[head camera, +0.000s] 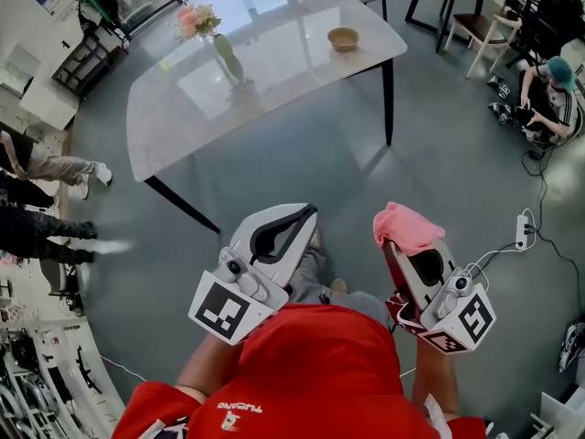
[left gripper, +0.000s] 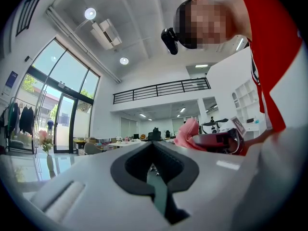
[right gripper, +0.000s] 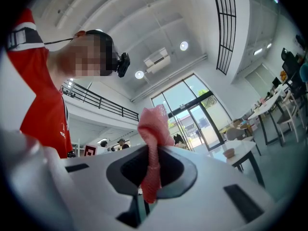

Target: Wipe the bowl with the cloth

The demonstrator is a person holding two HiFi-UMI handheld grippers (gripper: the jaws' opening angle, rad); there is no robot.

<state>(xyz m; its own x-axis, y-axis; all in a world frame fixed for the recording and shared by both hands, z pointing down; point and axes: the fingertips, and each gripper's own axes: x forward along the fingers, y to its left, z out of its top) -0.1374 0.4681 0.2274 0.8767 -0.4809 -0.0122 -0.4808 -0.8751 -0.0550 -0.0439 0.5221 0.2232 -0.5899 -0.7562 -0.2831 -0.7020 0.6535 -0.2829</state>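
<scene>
A small tan bowl (head camera: 344, 38) sits near the far right corner of the pale table (head camera: 292, 71), well ahead of both grippers. My right gripper (head camera: 395, 241) is shut on a pink cloth (head camera: 407, 226), which bunches above its jaws; in the right gripper view the pink cloth (right gripper: 153, 143) hangs through the closed jaws, and the bowl (right gripper: 229, 152) shows far off on the table. My left gripper (head camera: 306, 212) is shut with nothing in it. In the left gripper view the left gripper (left gripper: 153, 150) has its jaws together, the cloth (left gripper: 186, 134) to its right.
A vase of pink flowers (head camera: 212, 31) stands on the table's left part. A seated person (head camera: 548, 94) is at the far right, people's legs (head camera: 46, 199) at the left. A power strip with cable (head camera: 525, 230) lies on the floor to the right. Chairs and tables stand behind.
</scene>
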